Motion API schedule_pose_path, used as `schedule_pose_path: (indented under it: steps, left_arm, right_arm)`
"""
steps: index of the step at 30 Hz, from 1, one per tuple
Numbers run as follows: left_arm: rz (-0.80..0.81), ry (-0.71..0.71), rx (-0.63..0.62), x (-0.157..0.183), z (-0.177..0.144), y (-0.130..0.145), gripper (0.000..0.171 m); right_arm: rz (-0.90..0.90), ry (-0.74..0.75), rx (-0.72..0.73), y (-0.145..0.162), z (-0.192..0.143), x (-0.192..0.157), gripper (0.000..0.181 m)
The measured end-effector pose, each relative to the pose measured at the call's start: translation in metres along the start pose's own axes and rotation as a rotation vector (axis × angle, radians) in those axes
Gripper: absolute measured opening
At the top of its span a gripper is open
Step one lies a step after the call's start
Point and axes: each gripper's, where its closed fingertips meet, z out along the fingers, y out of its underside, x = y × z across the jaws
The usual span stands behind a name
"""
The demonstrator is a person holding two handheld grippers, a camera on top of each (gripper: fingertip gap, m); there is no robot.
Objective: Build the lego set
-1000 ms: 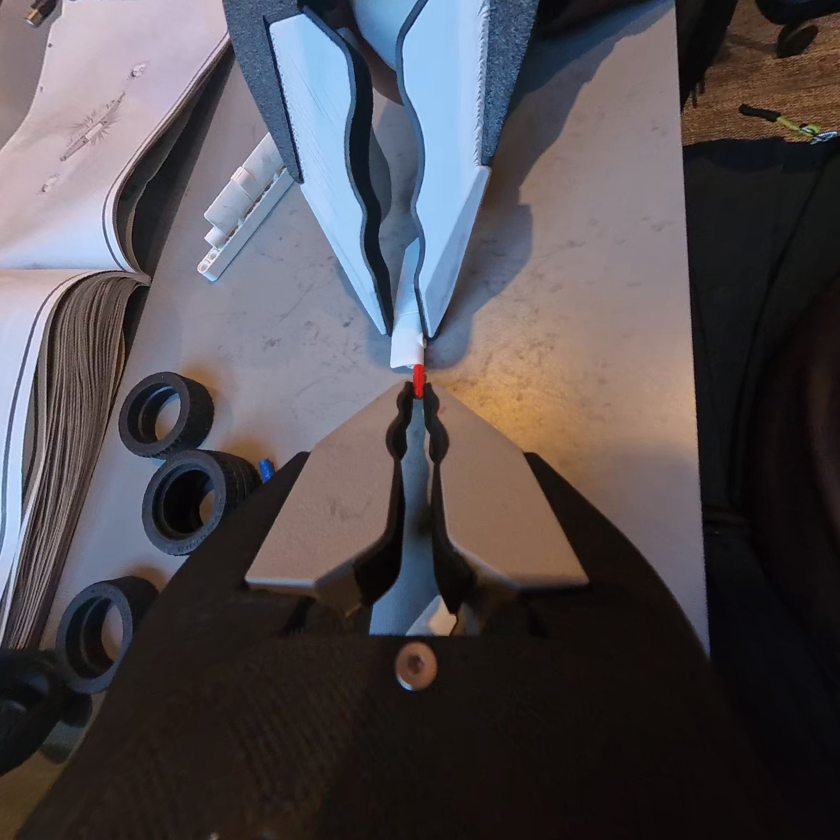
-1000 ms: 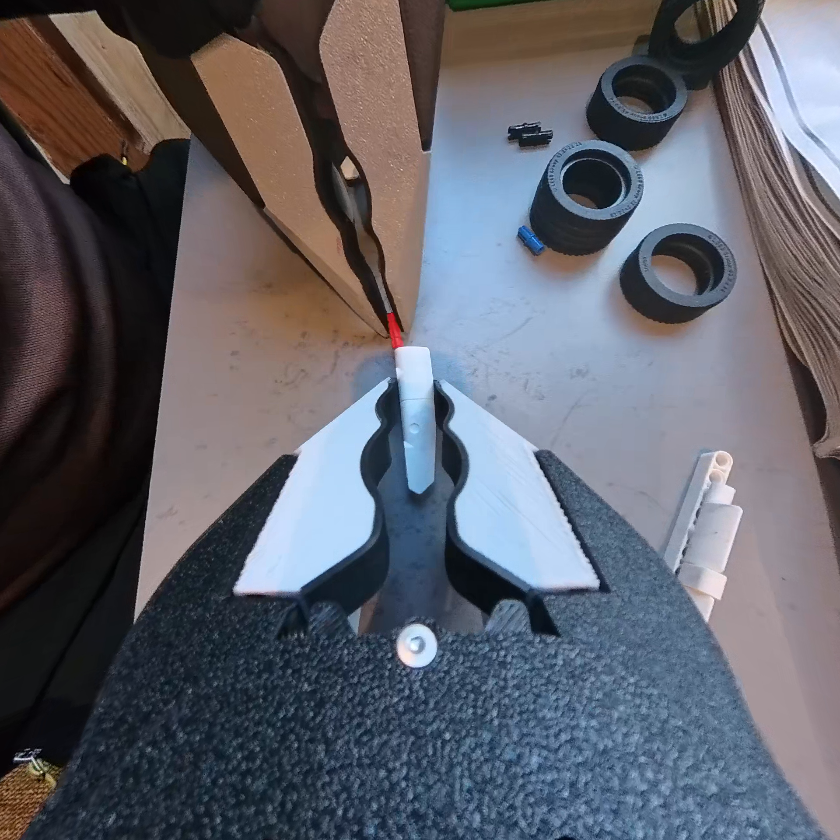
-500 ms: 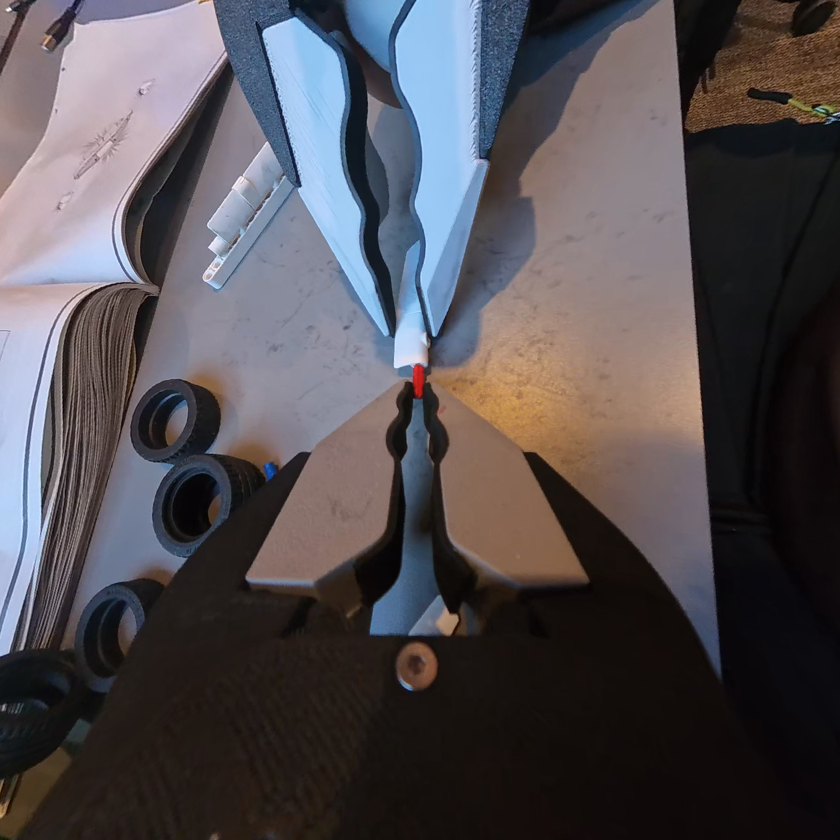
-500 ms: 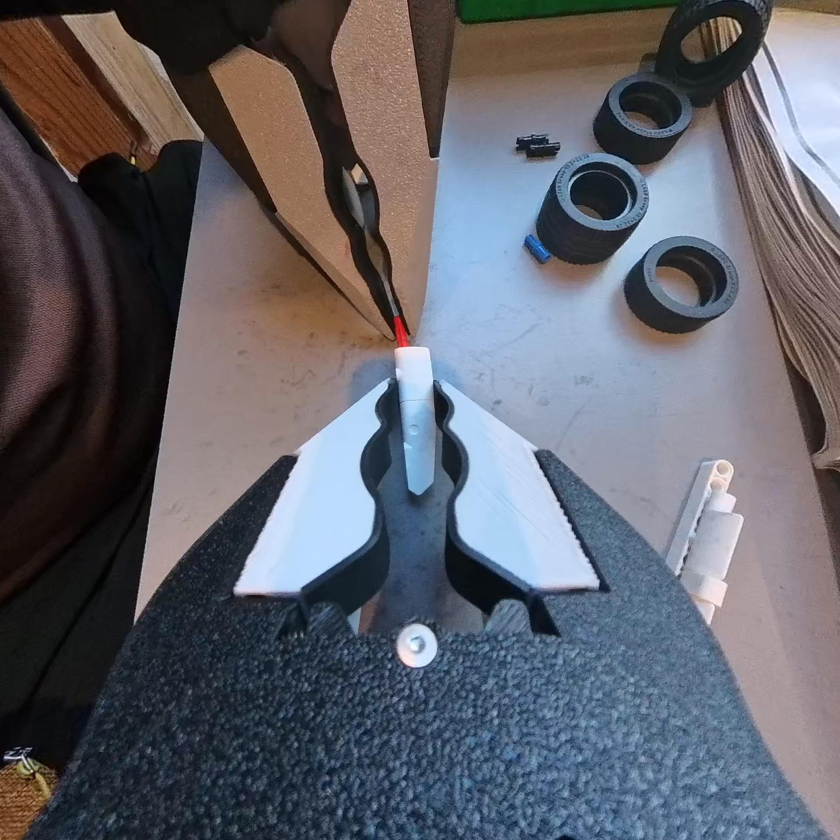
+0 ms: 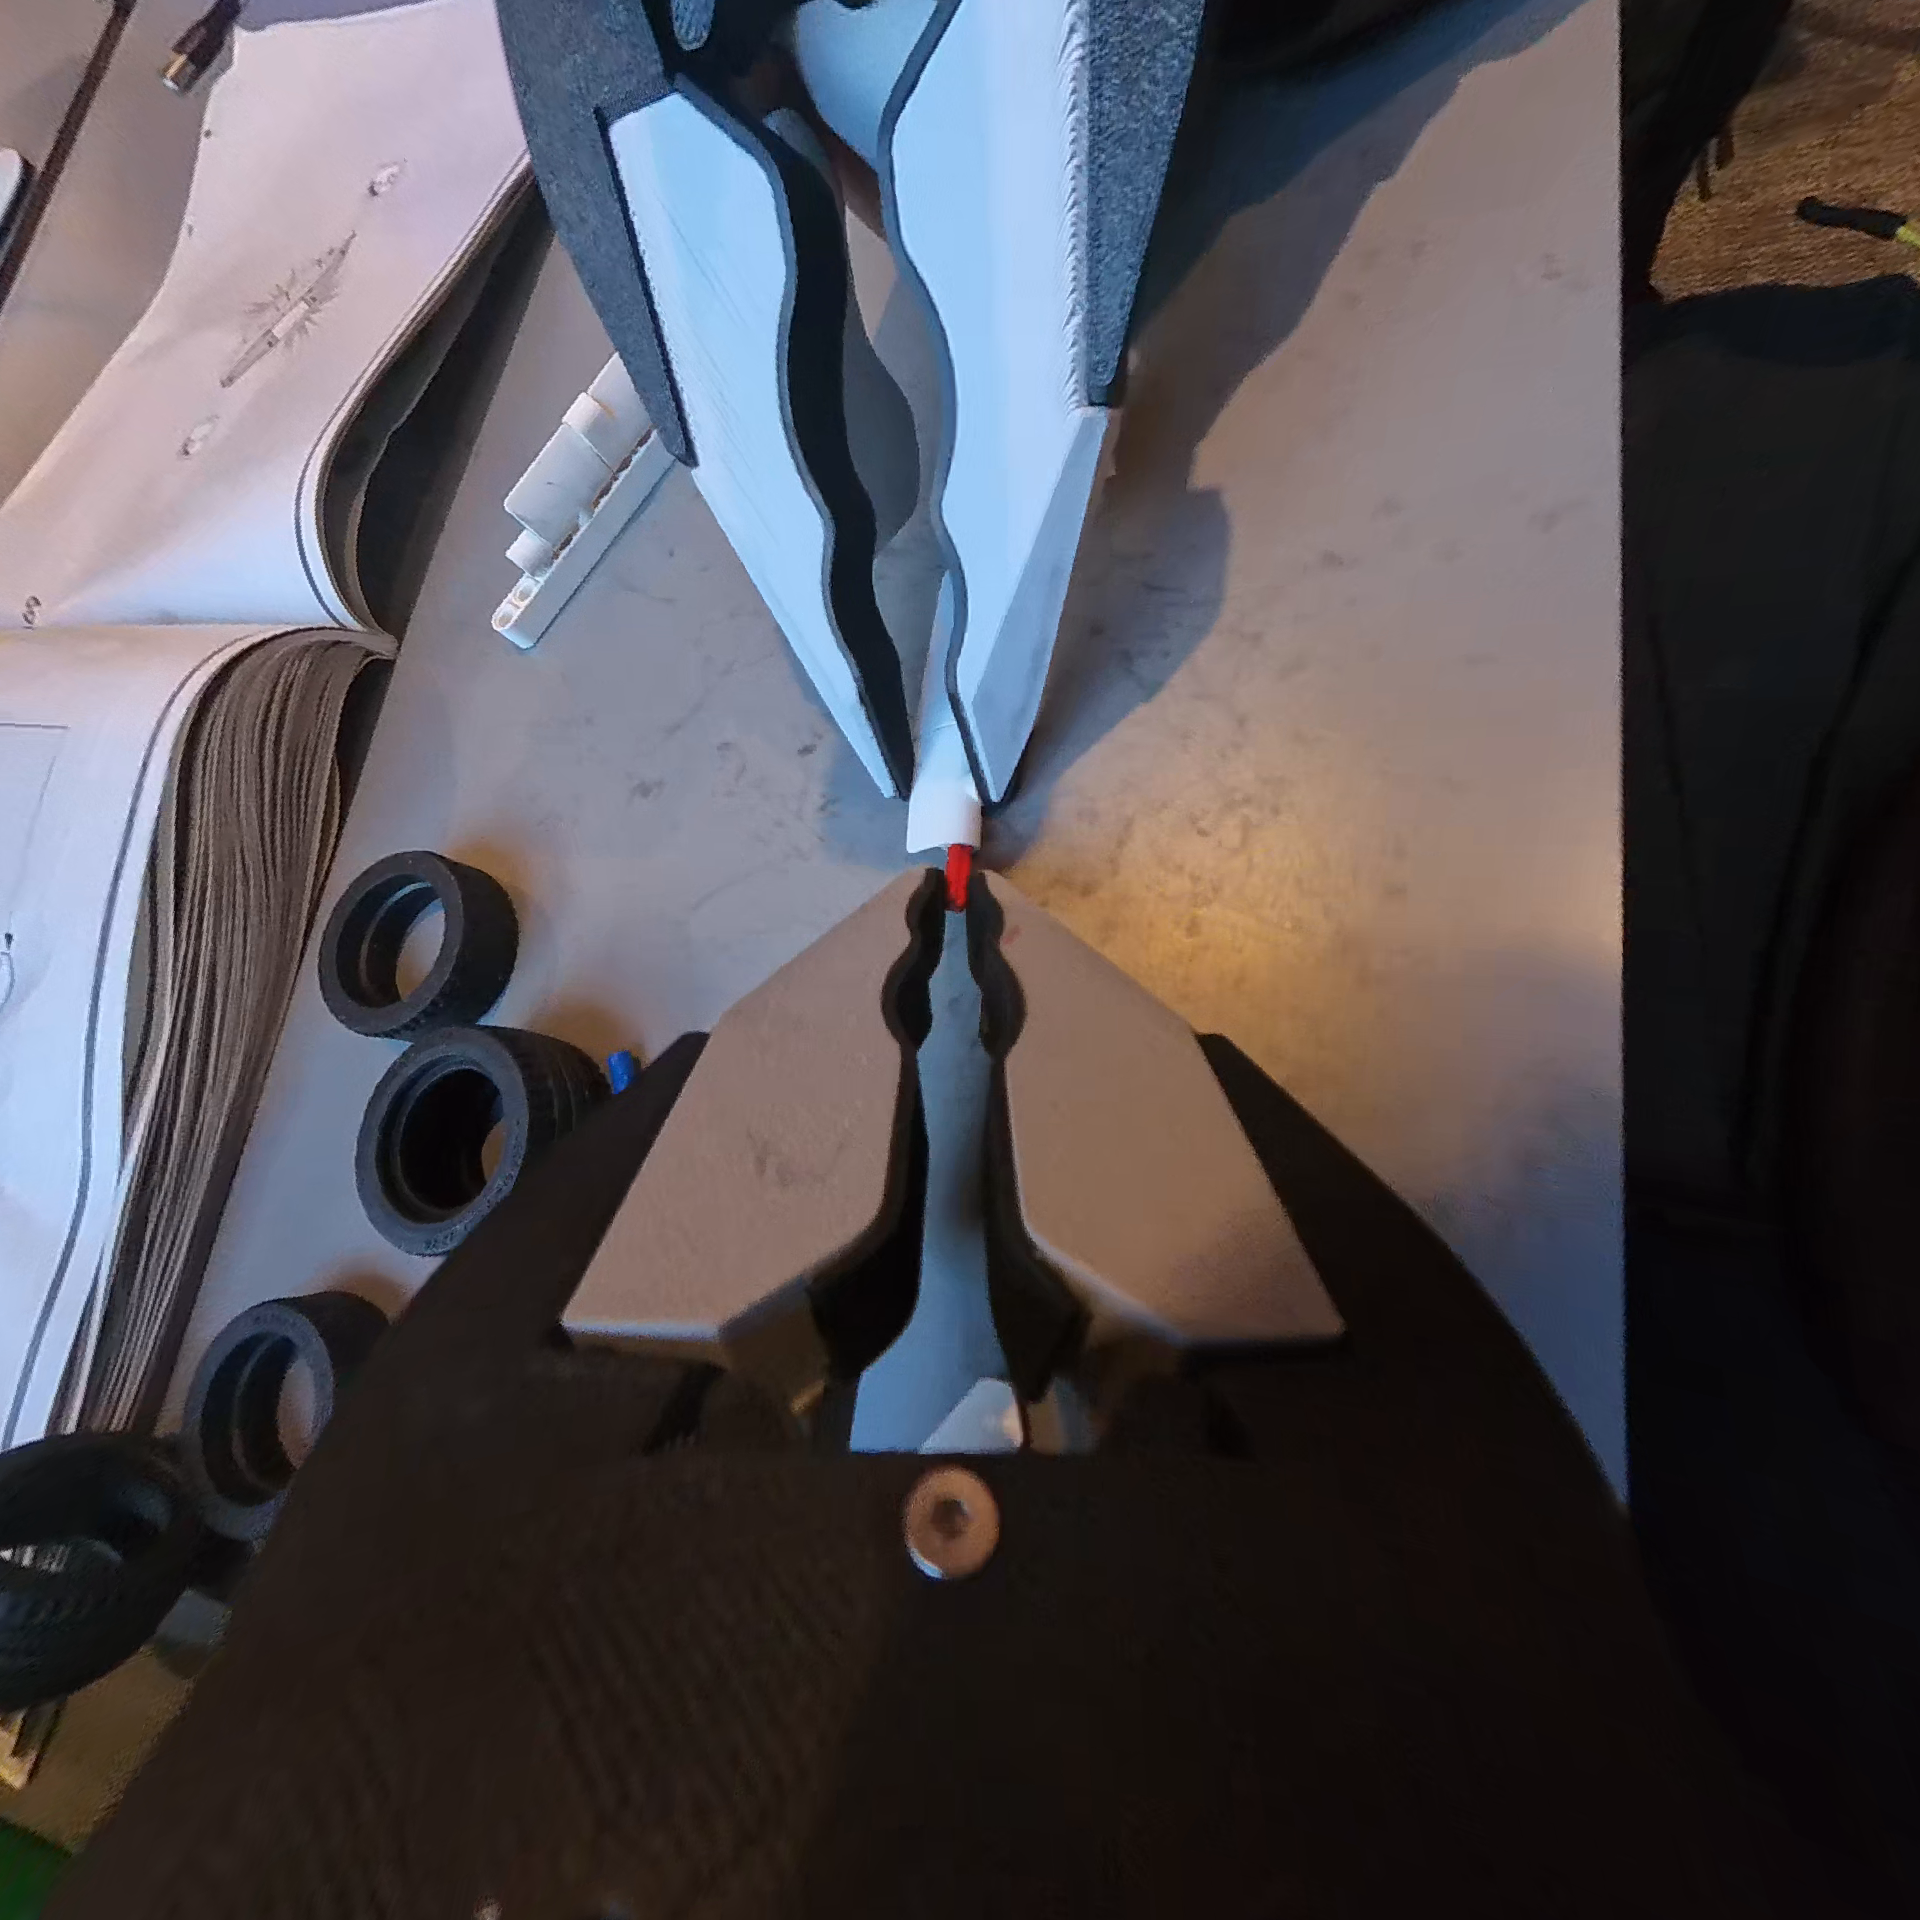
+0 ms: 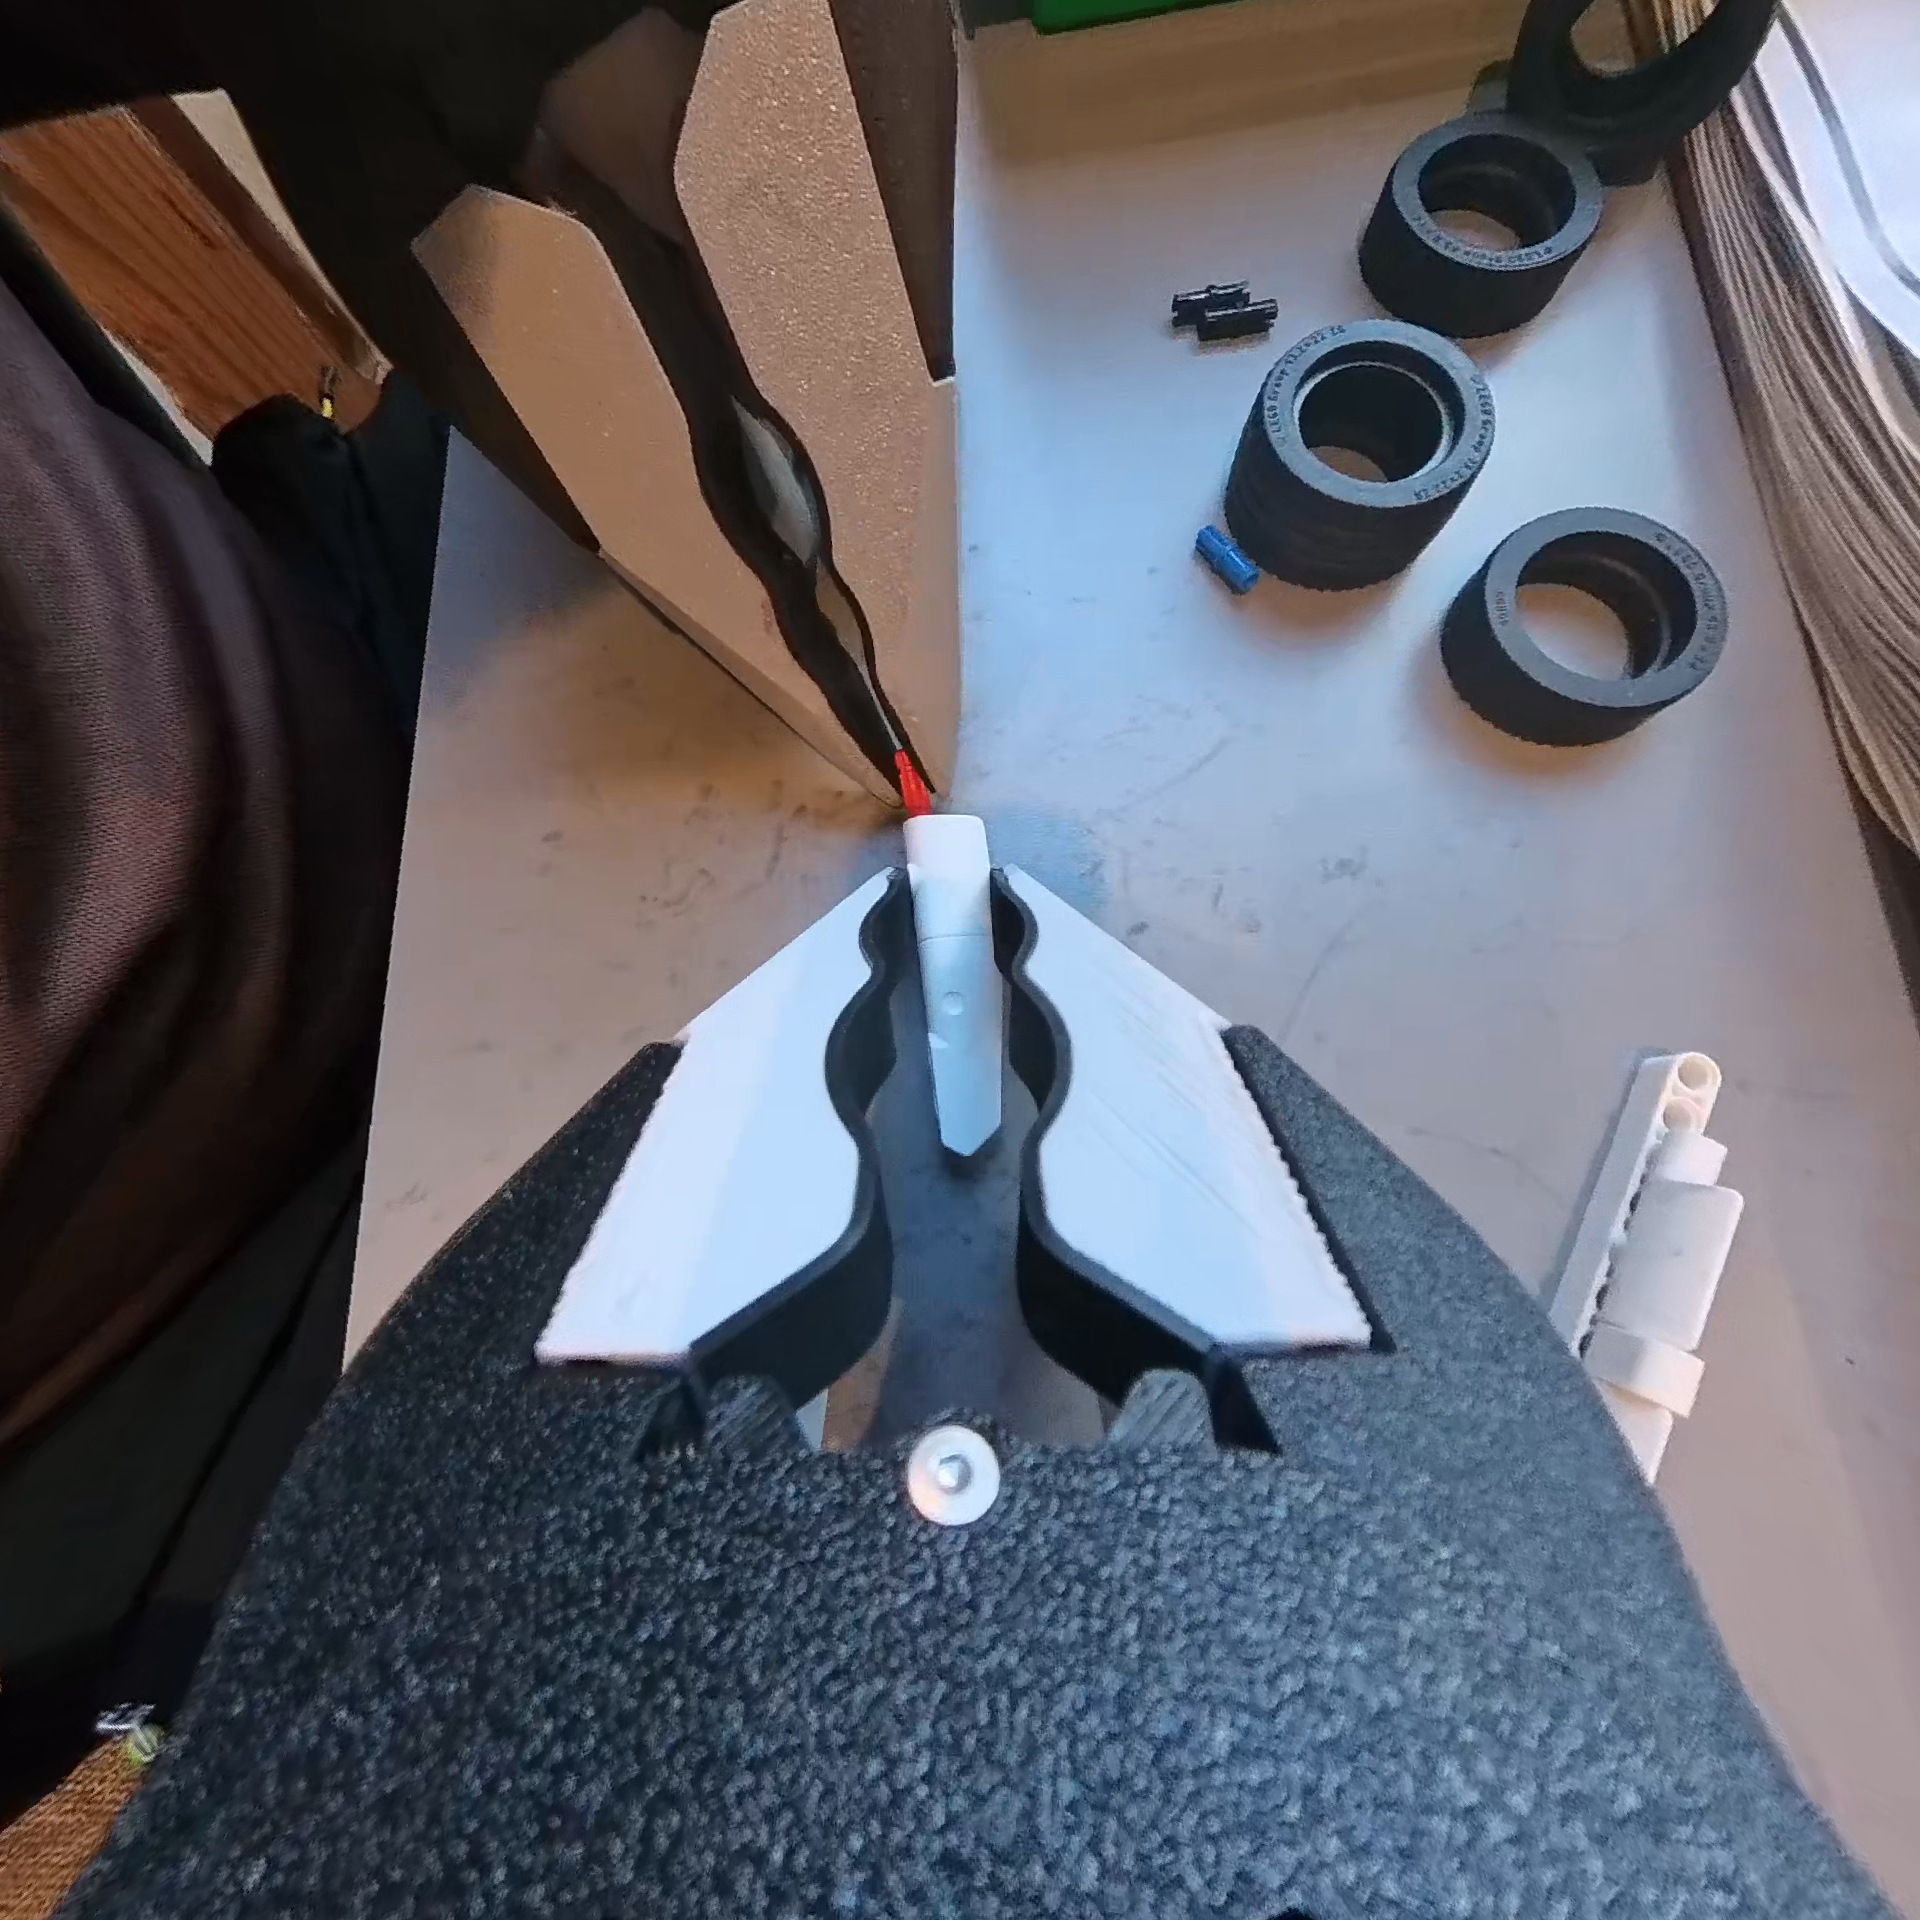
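Early in the build: we had most parts loose.

Beside our tongs, four black tyres lay unused; right tongs clamped the white piece, left tongs pinched the red pin, seemingly entering it.

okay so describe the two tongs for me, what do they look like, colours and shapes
The left tongs have grey-beige wedge fingers with wavy black inner edges, on a smooth black body with a silver screw. The right tongs have white wedge fingers, the same wavy black edging, on a rough-textured black body, also with a silver screw.
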Motion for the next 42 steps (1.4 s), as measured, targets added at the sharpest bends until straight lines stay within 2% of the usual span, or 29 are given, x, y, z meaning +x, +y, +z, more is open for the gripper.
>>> schedule_pose_path:
  steps: [1, 5, 8, 14, 18, 22, 28, 31, 34, 38, 42]
  left_arm:
    - [-0.015, 0.003, -0.002, -0.0002, 0.0001, 0.0000, 0.002]
    - [-0.091, -0.008, -0.015, -0.0070, 0.0016, 0.0012, 0.002]
    - [-0.103, 0.030, -0.007, -0.0060, 0.0015, 0.0011, 0.001]
    - [0.099, 0.005, 0.023, -0.0051, 0.0014, 0.0006, 0.001]
    - [0.047, 0.090, 0.031, -0.0024, 0.0014, 0.0000, 0.001]
    - [0.078, 0.062, 0.031, -0.0024, 0.0017, -0.0003, 0.001]
    - [-0.060, 0.129, 0.018, -0.0032, 0.0018, -0.0003, 0.001]
    - [-0.039, 0.107, 0.019, -0.0036, 0.0011, -0.0003, 0.001]
    - [-0.019, 0.077, 0.019, -0.0038, 0.0003, -0.0005, 0.006]
    - [-0.048, 0.106, 0.026, 0.0004, -0.0042, 0.0006, 0.017]
    - [-0.092, 0.135, 0.031, -0.0002, -0.0068, 0.0016, 0.012]
  right_arm:
    - [0.004, -0.001, 0.000, -0.0002, 0.0000, 0.0002, 0.015]
    - [-0.006, 0.058, 0.006, -0.0016, 0.0003, 0.0056, 0.014]
    - [0.030, 0.024, 0.012, -0.0021, 0.0001, 0.0058, 0.015]
    - [0.024, -0.003, 0.009, -0.0014, 0.0008, 0.0034, 0.015]
    - [0.006, -0.023, 0.011, -0.0013, 0.0004, 0.0006, 0.014]
    - [0.024, -0.032, 0.009, -0.0013, 0.0006, 0.0014, 0.014]
    - [0.041, -0.034, 0.010, -0.0014, 0.0008, 0.0022, 0.015]
    - [0.037, -0.032, 0.010, -0.0014, 0.0011, 0.0023, 0.015]
    - [0.024, -0.021, 0.010, -0.0014, 0.0012, 0.0022, 0.015]
    - [0.008, -0.007, 0.009, -0.0012, 0.0014, 0.0022, 0.016]
    - [0.004, -0.006, 0.009, -0.0013, 0.0015, 0.0021, 0.016]
